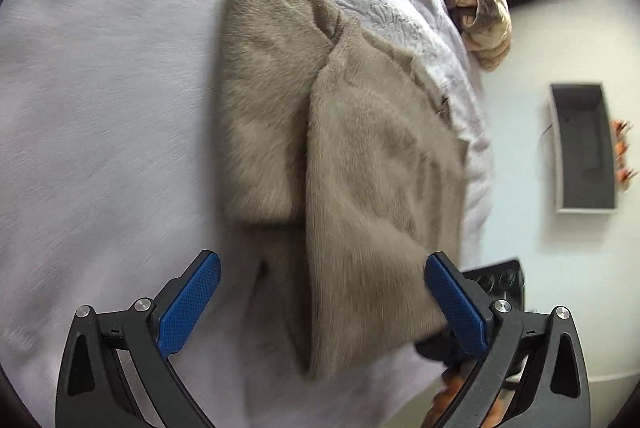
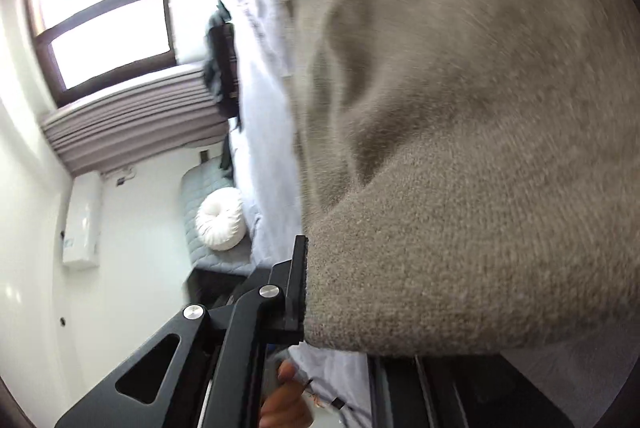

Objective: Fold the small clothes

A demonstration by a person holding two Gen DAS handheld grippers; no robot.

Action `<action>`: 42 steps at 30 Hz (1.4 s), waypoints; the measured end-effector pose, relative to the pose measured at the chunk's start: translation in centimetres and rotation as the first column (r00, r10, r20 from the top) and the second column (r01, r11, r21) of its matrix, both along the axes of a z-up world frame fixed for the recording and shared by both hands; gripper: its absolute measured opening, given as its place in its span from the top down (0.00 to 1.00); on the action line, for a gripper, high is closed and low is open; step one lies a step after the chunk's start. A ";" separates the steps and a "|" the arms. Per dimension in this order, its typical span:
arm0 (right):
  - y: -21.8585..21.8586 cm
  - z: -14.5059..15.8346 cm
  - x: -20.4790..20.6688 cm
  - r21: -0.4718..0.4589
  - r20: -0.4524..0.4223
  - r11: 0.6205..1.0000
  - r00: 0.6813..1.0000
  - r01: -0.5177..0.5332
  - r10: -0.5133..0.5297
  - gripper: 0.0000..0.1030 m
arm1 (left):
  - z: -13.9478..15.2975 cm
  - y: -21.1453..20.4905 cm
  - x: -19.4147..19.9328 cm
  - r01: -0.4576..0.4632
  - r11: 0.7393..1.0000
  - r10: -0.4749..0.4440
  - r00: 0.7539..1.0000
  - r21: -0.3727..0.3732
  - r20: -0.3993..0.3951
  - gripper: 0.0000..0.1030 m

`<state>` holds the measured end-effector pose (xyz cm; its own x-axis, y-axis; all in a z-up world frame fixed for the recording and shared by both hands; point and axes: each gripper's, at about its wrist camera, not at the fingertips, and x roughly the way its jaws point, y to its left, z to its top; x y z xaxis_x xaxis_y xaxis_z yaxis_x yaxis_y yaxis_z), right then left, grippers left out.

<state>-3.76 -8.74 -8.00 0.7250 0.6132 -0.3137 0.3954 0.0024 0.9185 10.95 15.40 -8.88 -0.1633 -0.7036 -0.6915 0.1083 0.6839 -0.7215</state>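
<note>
Box [image 1: 584,148] on wall looks empty; left tool [image 1: 320,304] released, right tool [image 2: 316,292] grasping sweater [image 1: 340,148].

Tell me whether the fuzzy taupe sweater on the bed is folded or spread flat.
Partly folded. The fuzzy taupe sweater lies on the pale lavender bedspread with one panel doubled over another, its overlapping edge running down the middle.

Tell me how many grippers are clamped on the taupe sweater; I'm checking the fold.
1: the right gripper is shut on the sweater's edge. The left gripper hangs open above it.
</note>
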 end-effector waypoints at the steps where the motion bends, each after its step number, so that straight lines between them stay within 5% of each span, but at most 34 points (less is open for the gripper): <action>1: -0.1 0.4 0.1 0.000 0.011 1.000 1.000 -0.004 0.004 0.92 | -0.5 -0.7 0.5 0.001 1.000 -0.001 1.000 -0.017 -0.021 0.00; 8: -0.9 1.8 0.6 -0.005 0.045 1.000 0.999 -0.028 0.028 0.92 | 0.1 -5.5 1.9 0.077 0.995 -0.078 0.997 -0.061 -0.008 0.00; 16: -1.0 1.3 -0.1 -0.011 0.019 0.996 0.996 -0.085 0.085 0.92 | -0.7 -9.7 1.8 0.120 0.992 -0.121 0.992 0.032 0.020 0.01; 18: -0.9 1.1 -0.2 -0.024 -0.007 0.992 0.992 -0.124 0.123 0.90 | -0.5 -10.1 1.5 0.122 0.991 -0.125 0.991 0.045 0.057 0.21; 20: -1.0 1.2 -0.5 -0.041 -0.034 0.981 0.982 -0.189 0.187 0.88 | -1.1 -10.5 1.3 0.151 0.985 -0.156 0.986 0.086 0.056 0.61; 21: -1.1 1.3 -0.9 -0.061 -0.049 0.973 0.974 -0.223 0.220 0.88 | -1.6 -10.7 1.2 0.166 0.982 -0.170 0.985 0.093 0.034 0.68; 26: -4.1 3.9 -2.4 -0.202 -0.115 0.900 0.922 -0.387 0.370 0.86 | -0.8 -10.8 0.8 0.160 0.978 -0.175 0.978 0.132 0.111 0.71; 31: -10.5 6.5 -2.0 -0.455 -0.190 0.831 0.946 -0.321 0.262 0.86 | 1.4 -11.6 -0.1 0.158 0.966 -0.205 0.951 0.205 0.233 0.71; 35: -13.0 4.5 0.9 -0.520 -0.222 0.795 0.949 -0.311 0.226 0.86 | 3.1 -12.8 -0.6 0.150 0.951 -0.232 0.924 0.270 0.305 0.71; 39: -11.6 -0.4 2.5 -0.518 -0.347 0.724 0.885 -0.456 0.309 0.92 | 5.4 -14.5 -1.3 0.157 0.944 -0.260 0.895 0.291 0.362 0.71; 42: -11.1 -0.9 2.3 -0.575 -0.330 0.682 0.891 -0.452 0.312 0.94 | 7.7 -17.3 -2.4 0.182 0.928 -0.317 0.844 0.325 0.432 0.71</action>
<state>-1.47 -19.85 -8.89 0.3544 0.4370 -0.8267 0.3928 0.7327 0.5557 8.54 -1.89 -1.17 0.0823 -0.4654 -0.8812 0.5798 0.7415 -0.3375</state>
